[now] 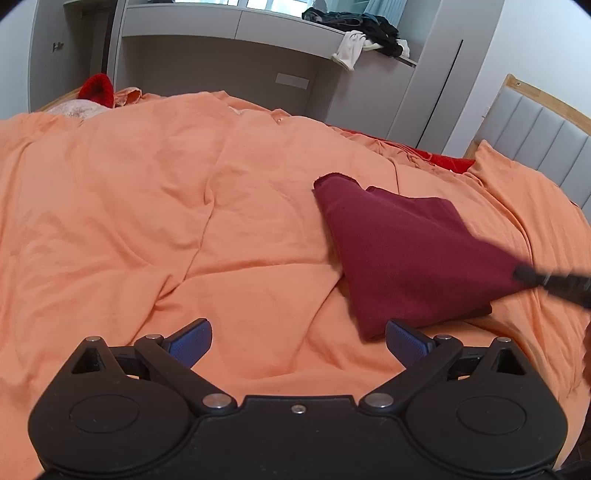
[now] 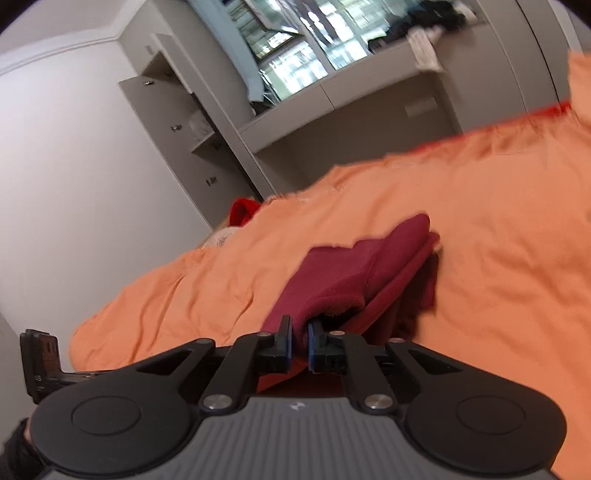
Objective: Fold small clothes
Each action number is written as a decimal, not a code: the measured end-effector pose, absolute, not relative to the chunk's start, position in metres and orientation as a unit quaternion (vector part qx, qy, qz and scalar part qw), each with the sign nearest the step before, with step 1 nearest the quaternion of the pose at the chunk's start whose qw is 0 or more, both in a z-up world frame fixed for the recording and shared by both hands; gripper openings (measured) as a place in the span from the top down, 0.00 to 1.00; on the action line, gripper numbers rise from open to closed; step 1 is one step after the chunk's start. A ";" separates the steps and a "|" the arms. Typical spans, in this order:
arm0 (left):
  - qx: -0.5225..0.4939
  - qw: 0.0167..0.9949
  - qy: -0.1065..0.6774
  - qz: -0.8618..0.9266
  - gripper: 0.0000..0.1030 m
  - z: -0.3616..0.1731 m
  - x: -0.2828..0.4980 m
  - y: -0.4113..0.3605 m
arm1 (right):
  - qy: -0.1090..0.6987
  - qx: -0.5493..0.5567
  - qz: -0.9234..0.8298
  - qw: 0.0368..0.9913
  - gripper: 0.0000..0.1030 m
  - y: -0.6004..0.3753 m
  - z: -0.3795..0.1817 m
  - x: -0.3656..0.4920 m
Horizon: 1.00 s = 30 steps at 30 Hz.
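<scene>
A dark red garment point(image 1: 402, 254) lies folded on the orange bedspread point(image 1: 184, 221), right of centre in the left wrist view. My left gripper point(image 1: 298, 341) stands open just in front of its near corner, with nothing between the blue pads point(image 1: 192, 341). In the right wrist view my right gripper point(image 2: 300, 338) is shut on an edge of the dark red garment point(image 2: 354, 273), which rises from the orange bedspread point(image 2: 498, 258) towards the jaws. The right gripper's fingers point(image 1: 554, 282) show as a dark blur at the garment's right corner in the left wrist view.
A red cloth point(image 1: 96, 90) and a pale item lie at the bed's far left. A grey desk unit point(image 1: 236, 48) with a heap of dark and white clothes point(image 1: 365, 33) stands behind the bed. A padded headboard point(image 1: 535, 136) is at the right.
</scene>
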<state>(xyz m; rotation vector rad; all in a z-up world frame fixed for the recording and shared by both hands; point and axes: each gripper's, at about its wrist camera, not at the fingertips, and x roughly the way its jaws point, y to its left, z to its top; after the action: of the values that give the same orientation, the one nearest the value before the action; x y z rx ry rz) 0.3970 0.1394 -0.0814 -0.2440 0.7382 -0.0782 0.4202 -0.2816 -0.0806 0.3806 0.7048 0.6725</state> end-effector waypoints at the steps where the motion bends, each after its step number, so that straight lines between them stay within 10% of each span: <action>1: -0.119 0.924 0.362 -0.040 0.02 -0.082 0.397 0.139 | 0.363 0.171 0.305 0.864 0.93 -0.284 -0.092 0.423; 6: -0.108 0.926 0.360 -0.047 0.02 -0.081 0.395 0.134 | 0.412 0.145 0.288 0.852 0.89 -0.289 -0.125 0.426; 8: -0.115 0.925 0.360 -0.049 0.02 -0.081 0.393 0.136 | 0.409 0.169 0.293 0.847 0.64 -0.298 -0.114 0.419; 9: -0.118 0.924 0.360 -0.050 0.02 -0.080 0.392 0.137 | 0.400 0.185 0.285 0.851 0.32 -0.305 -0.106 0.414; 10: -0.119 0.924 0.360 -0.051 0.02 -0.080 0.391 0.137 | 0.375 0.191 0.283 0.862 0.28 -0.311 -0.095 0.411; 21: -0.086 0.928 0.359 -0.059 0.03 -0.078 0.391 0.125 | 0.401 0.233 0.250 0.850 0.28 -0.298 -0.104 0.572; 25: -0.076 0.932 0.351 -0.051 0.03 -0.075 0.392 0.127 | 0.386 0.305 0.267 0.829 0.62 -0.304 -0.135 0.597; 30: -0.108 0.924 0.362 -0.064 0.03 -0.077 0.394 0.133 | 0.383 0.301 0.285 0.826 0.75 -0.298 -0.136 0.609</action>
<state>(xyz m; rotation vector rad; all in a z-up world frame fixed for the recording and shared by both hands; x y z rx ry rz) 0.3939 0.1329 -0.0768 -0.2225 0.7424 -0.1306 0.6089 -0.2976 -0.1361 0.6396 0.8140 0.6049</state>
